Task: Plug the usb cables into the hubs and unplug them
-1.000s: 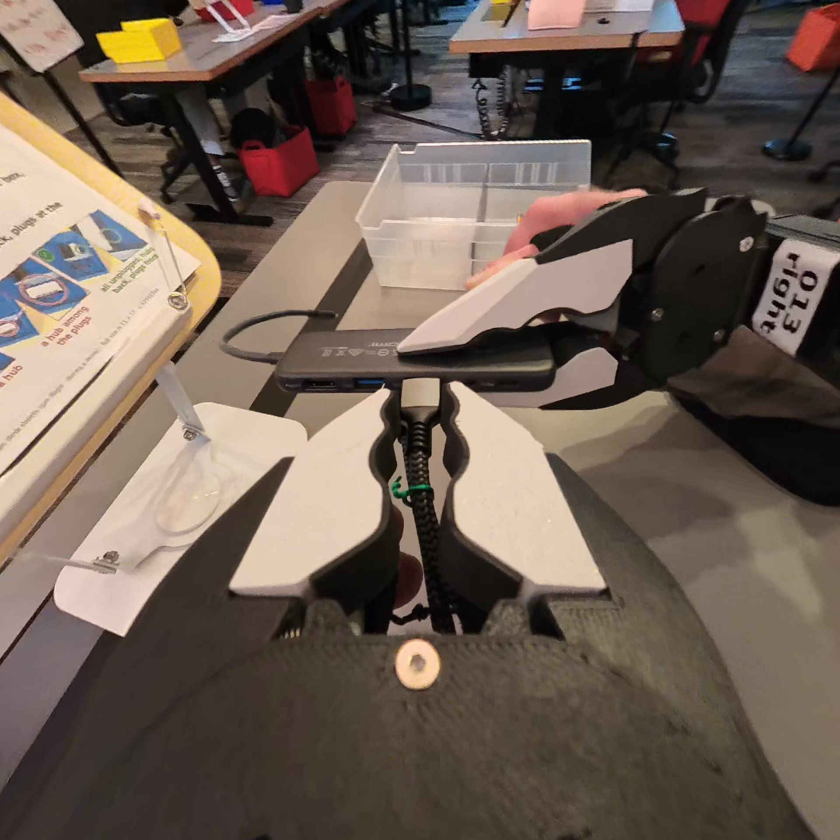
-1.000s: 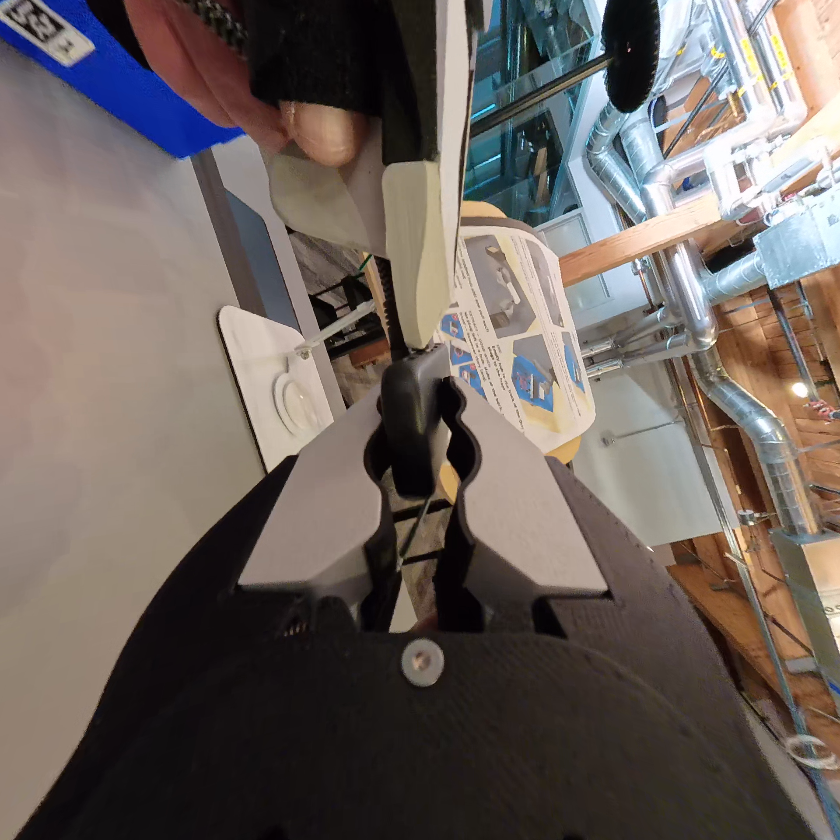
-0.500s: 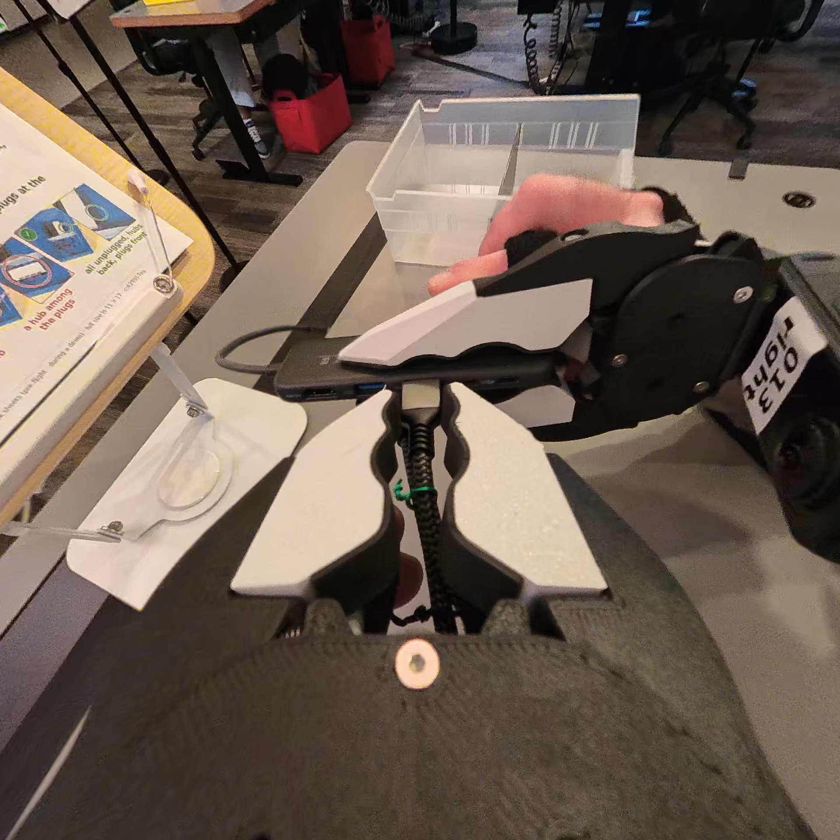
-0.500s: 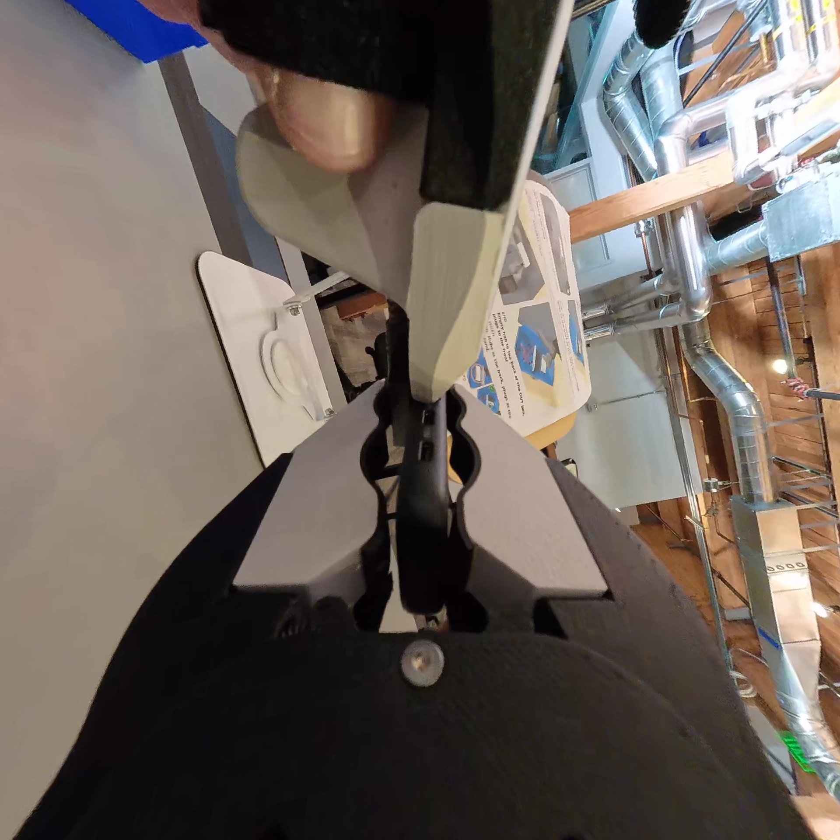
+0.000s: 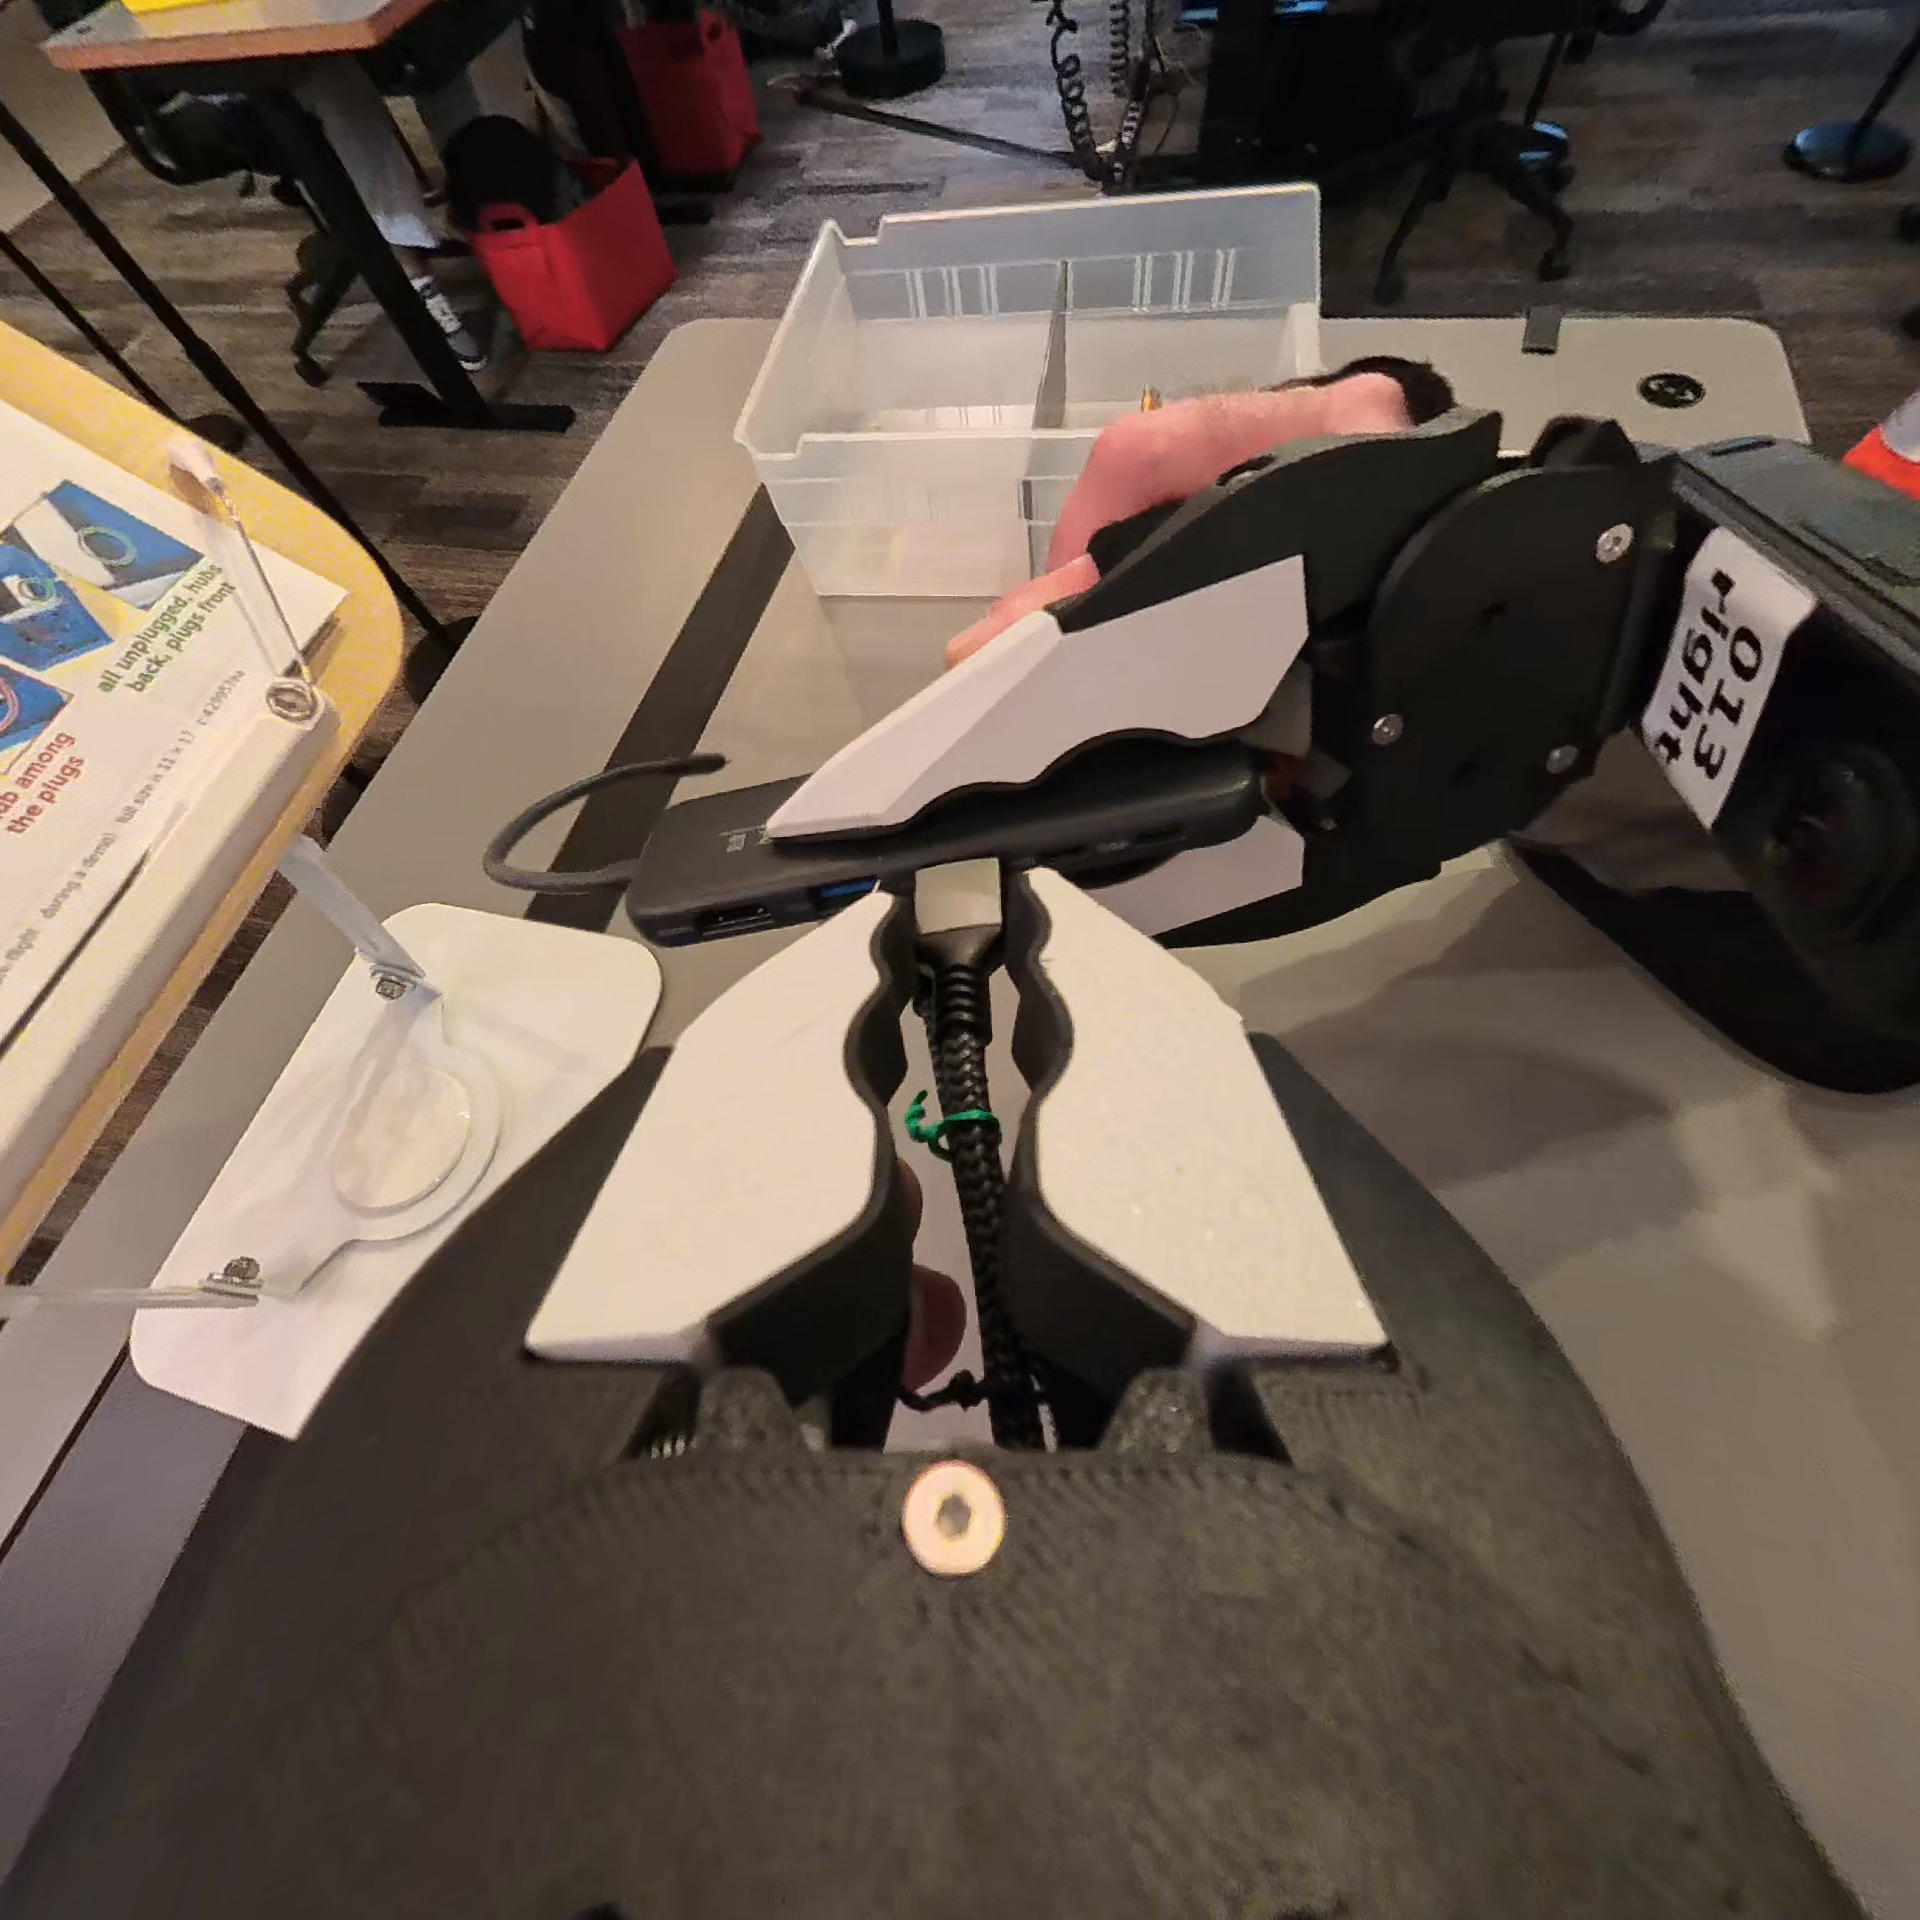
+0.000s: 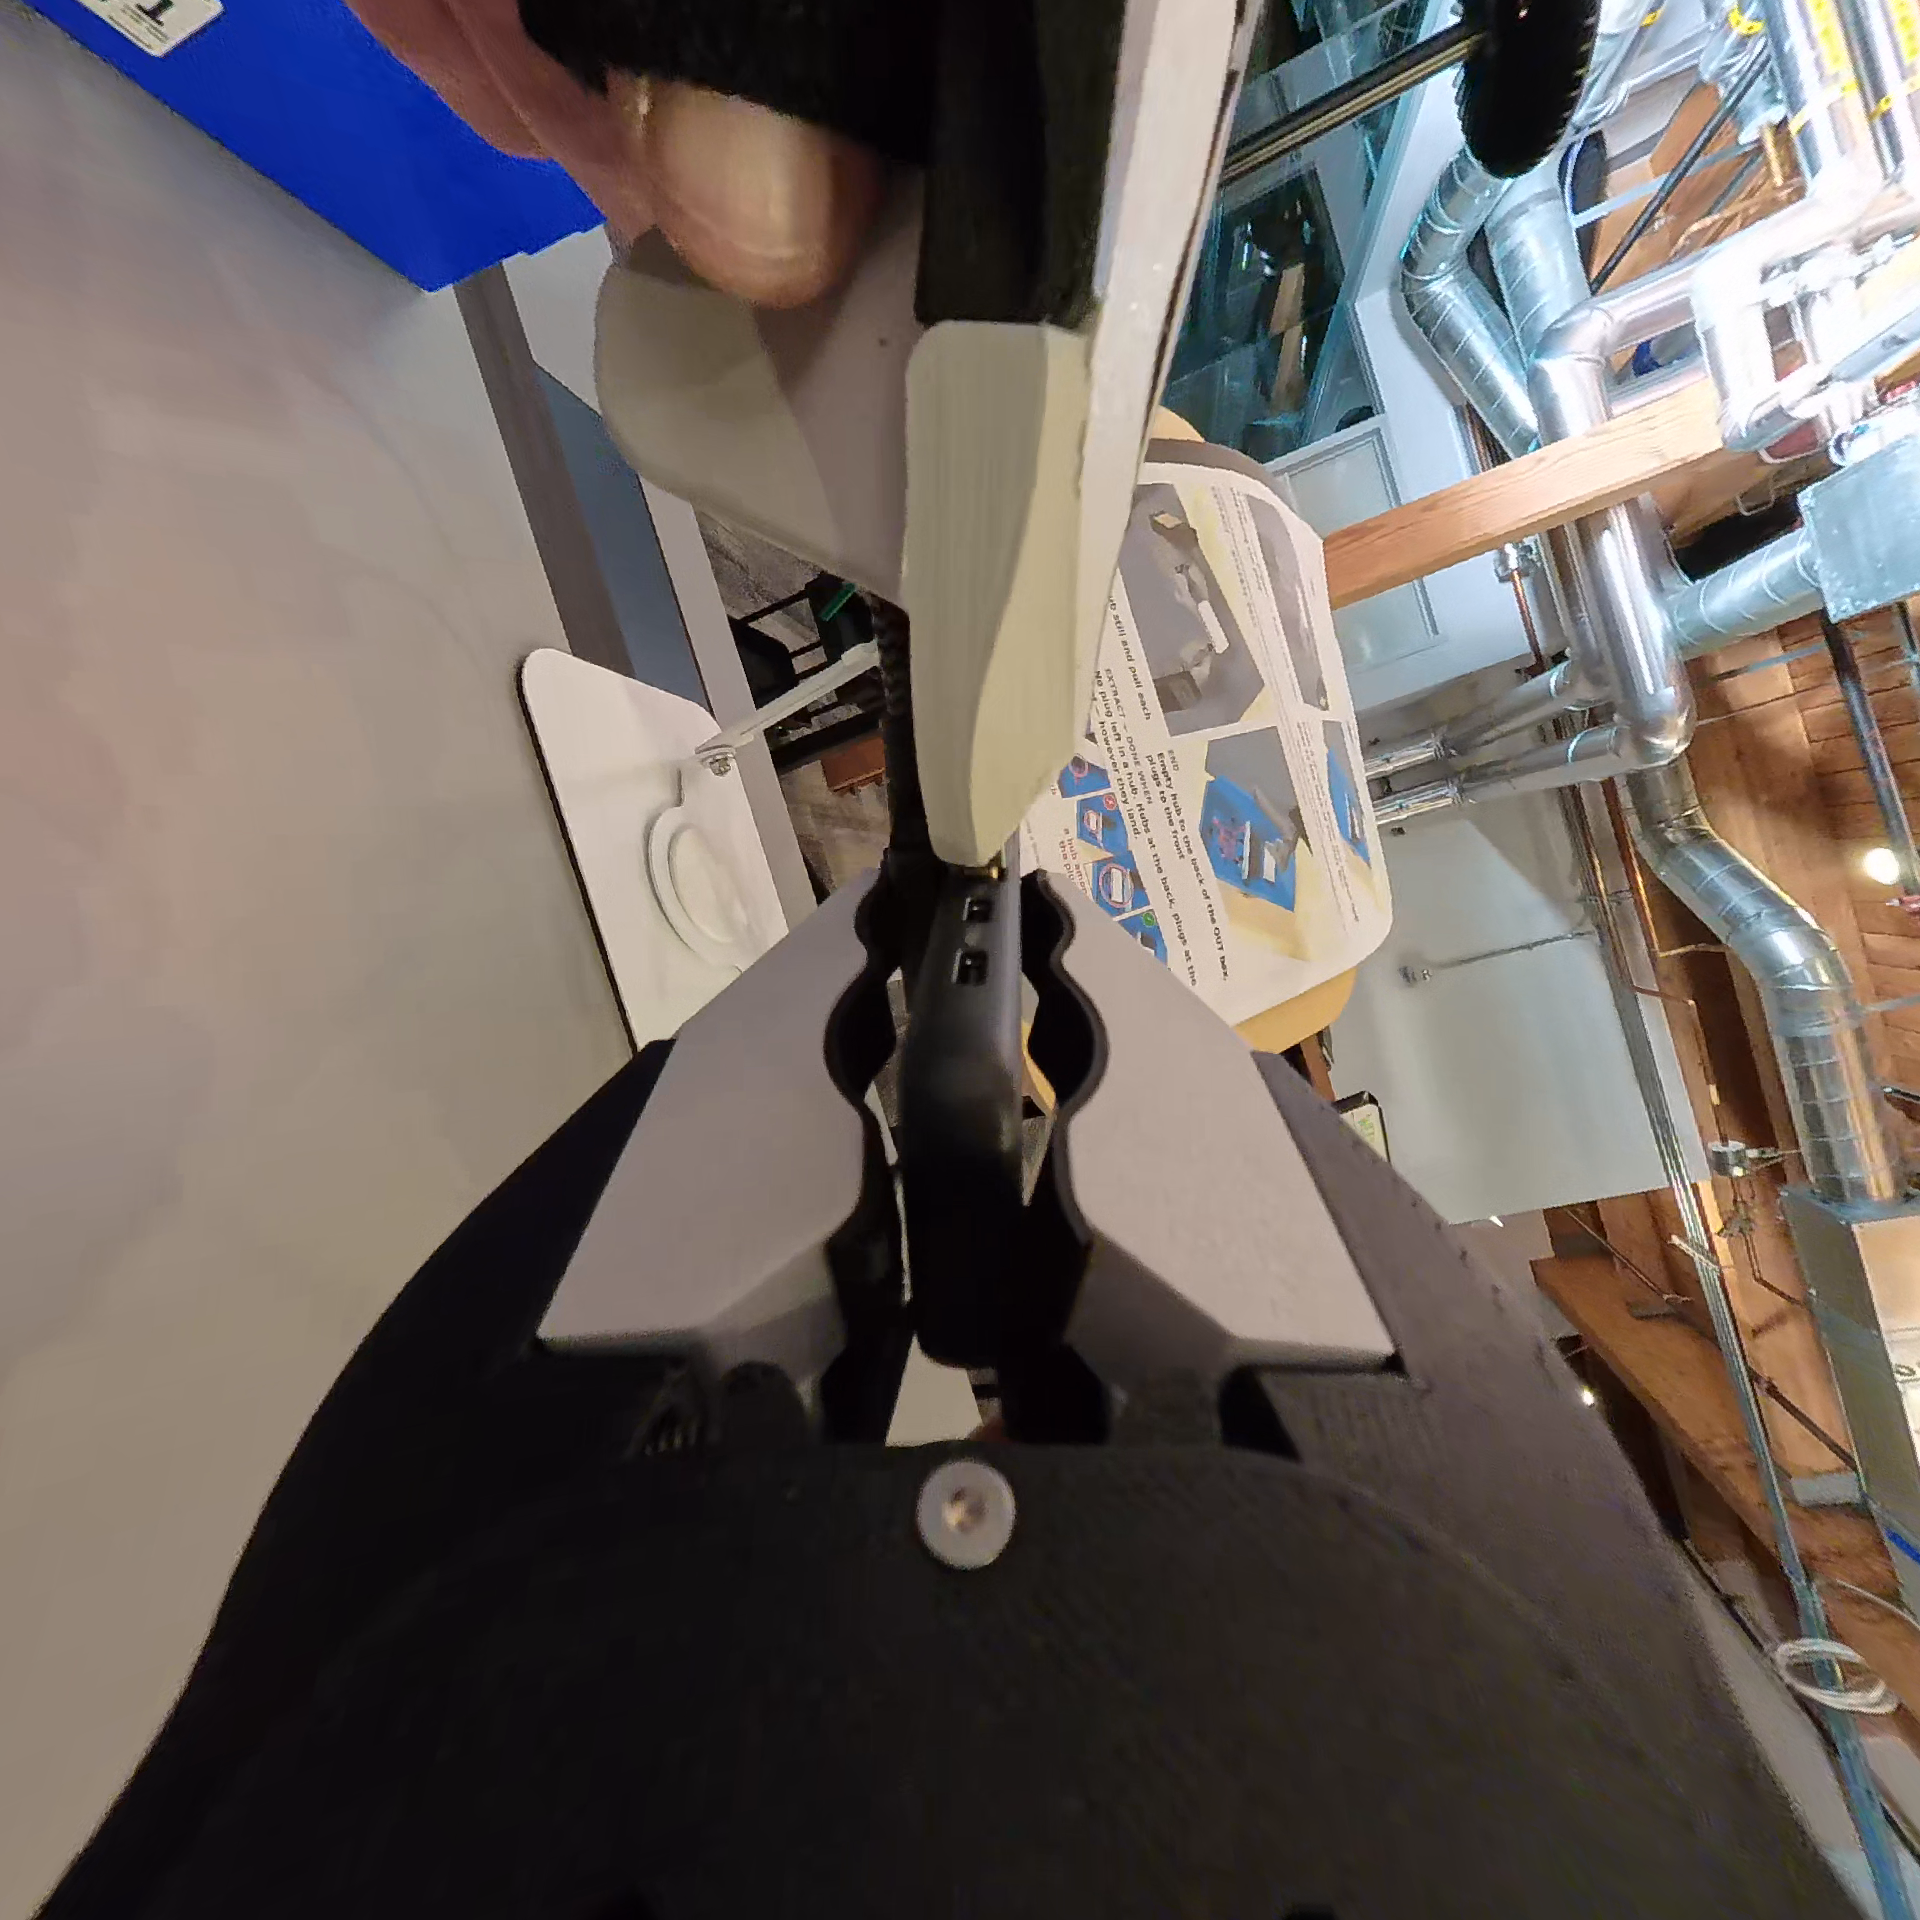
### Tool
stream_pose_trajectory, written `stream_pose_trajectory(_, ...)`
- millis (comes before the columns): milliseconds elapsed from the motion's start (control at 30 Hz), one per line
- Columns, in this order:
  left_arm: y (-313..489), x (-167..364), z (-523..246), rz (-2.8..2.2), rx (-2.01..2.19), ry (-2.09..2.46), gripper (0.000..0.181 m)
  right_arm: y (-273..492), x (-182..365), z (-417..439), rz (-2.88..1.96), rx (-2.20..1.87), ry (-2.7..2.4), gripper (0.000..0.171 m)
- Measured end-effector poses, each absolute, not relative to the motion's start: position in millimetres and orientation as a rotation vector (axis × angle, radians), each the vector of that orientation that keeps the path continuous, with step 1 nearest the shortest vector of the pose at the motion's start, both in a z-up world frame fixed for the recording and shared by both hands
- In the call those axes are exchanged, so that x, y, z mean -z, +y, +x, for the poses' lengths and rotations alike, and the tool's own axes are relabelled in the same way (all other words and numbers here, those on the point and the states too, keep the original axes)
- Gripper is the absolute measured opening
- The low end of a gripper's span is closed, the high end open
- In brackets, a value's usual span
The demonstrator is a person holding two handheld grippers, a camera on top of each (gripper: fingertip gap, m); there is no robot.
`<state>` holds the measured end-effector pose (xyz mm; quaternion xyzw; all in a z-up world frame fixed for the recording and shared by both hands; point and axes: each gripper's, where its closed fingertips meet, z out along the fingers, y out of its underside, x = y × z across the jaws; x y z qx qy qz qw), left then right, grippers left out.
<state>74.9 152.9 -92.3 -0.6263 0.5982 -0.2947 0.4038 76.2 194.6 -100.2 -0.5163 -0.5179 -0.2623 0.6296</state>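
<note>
At the far left of the left wrist view an instruction sheet (image 5: 94, 665) lies on a yellow-edged board, clipped to a clear stand whose white base plate (image 5: 416, 1132) rests on the grey table (image 5: 1558, 1195) at lower left. Just right of that, near the middle of the frame, a thin dark lead (image 5: 582, 821) curls out from the left end of the black USB hub (image 5: 935, 842), which is held level above the table. Centre frame, the left gripper (image 5: 958, 914) has its 2 white fingers closed on the silver plug (image 5: 956, 894) of a black braided cable (image 5: 971, 1143); the plug's tip meets the hub's near edge, though how deep it sits cannot be told. A green tie (image 5: 935, 1124) wraps the cable lower down between the fingers. Behind, at upper centre, stands a clear divided bin (image 5: 1039, 416). To the right, the right gripper (image 5: 1018, 831) reaches in from the frame's right side, jaws clamped flat over the hub's right half, with a person's hand (image 5: 1195, 488) behind it.

In the right wrist view, rolled sideways, a blue box (image 6: 343, 156) sits upper left, the white base plate (image 6: 634, 831) left of centre, and the hub (image 6: 961, 1091) is pinched edge-on between the right gripper's (image 6: 956, 894) fingers at centre, with the left gripper (image 6: 883, 644) descending from the top
</note>
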Motion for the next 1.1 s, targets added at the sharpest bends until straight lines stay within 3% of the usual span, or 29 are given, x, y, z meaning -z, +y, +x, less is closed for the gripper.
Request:
stream_pose_trajectory(267,154.6,94.5,79.4,-1.673,0.69,1.261,0.017,197.8,102.0,81.4,-1.18,0.641,-1.18,0.02)
stream_pose_trajectory(533,142.5,84.4,62.1,-1.387,0.77,1.657,0.017,183.3,90.9,66.4,-1.111,0.6,-1.212,0.02)
stream_pose_trajectory(867,153.8,90.3,82.9,-1.616,0.523,1.197,0.017,199.5,96.7,85.4,-1.183,0.703,-1.161,0.019)
stream_pose_trajectory(1100,143.1,80.6,72.4,-1.385,0.601,1.554,0.017,187.8,86.6,76.0,-1.135,0.622,-1.17,0.02)
